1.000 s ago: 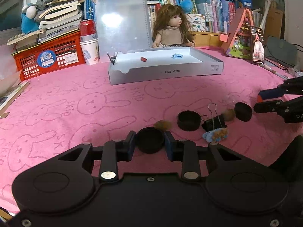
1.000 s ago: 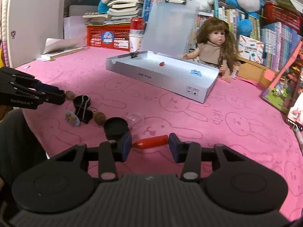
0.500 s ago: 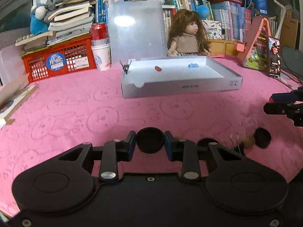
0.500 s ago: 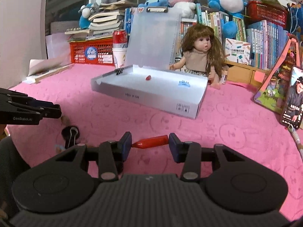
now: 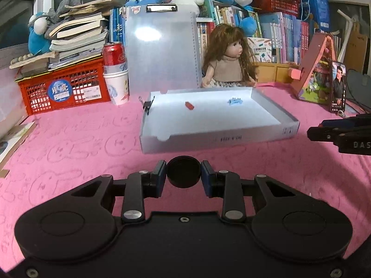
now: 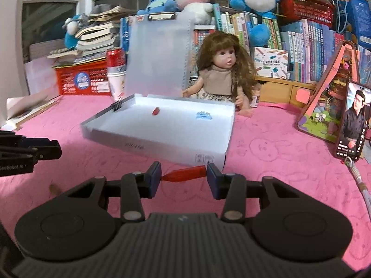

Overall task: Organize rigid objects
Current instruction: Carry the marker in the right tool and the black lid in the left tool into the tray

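Note:
My left gripper [image 5: 183, 177] is shut on a round black cap [image 5: 183, 172], held above the pink cloth just short of the white tray [image 5: 215, 137]. My right gripper [image 6: 183, 176] is shut on a red pointed stick [image 6: 184, 174], gripped end to end in front of the same white tray [image 6: 162, 149]. Inside the tray lie a small red piece [image 5: 189, 105] and a small blue piece [image 5: 235, 101], the same red piece [image 6: 155, 111] and blue piece [image 6: 203, 115] showing in the right wrist view. A black binder clip [image 5: 146, 105] sits on the tray's far left corner. Each gripper appears at the edge of the other's view.
A doll [image 5: 229, 62] sits behind the tray beside an upright clear clipboard [image 5: 162, 46]. A red crate [image 5: 62, 88] with books, a can on paper cups [image 5: 114, 74] stand at the back left. A phone [image 6: 353, 120] and a picture stand [image 6: 329, 97] are at the right. A small brown object [image 6: 54, 188] lies low left.
Both grippers have risen and moved forward toward the white tray, each carrying its object. The loose caps, binder clip and small bits on the cloth have dropped out of both views.

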`<state>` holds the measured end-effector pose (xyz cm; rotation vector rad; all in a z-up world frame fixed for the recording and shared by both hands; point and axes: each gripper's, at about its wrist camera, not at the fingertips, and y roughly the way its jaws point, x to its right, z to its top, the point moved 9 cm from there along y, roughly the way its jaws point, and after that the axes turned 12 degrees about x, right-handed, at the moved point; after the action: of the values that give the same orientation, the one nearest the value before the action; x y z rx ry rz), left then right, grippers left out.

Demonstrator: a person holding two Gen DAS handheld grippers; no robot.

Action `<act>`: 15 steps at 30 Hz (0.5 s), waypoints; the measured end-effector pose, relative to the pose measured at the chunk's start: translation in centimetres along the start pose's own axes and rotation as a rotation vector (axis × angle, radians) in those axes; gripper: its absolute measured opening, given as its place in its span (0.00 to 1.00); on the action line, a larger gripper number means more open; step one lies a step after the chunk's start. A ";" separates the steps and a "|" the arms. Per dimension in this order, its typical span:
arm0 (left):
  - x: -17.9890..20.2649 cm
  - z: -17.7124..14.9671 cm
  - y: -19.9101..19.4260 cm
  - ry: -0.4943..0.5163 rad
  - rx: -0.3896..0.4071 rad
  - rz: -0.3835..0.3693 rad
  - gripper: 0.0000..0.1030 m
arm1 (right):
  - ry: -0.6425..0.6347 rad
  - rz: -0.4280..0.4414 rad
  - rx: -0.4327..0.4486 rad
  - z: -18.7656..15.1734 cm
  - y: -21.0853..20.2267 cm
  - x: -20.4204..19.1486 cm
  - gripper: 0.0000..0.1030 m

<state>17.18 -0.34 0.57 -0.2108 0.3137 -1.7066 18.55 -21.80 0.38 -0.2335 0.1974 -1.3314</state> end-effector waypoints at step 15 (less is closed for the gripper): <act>1.0 3.1 5.4 -0.040 0.000 0.003 0.30 | 0.089 -0.045 -0.028 1.6 4.8 0.9 0.47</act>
<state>23.02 -2.30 1.67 -0.2441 0.2840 -1.6975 23.62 -21.49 0.57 -0.2033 0.2878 -1.3859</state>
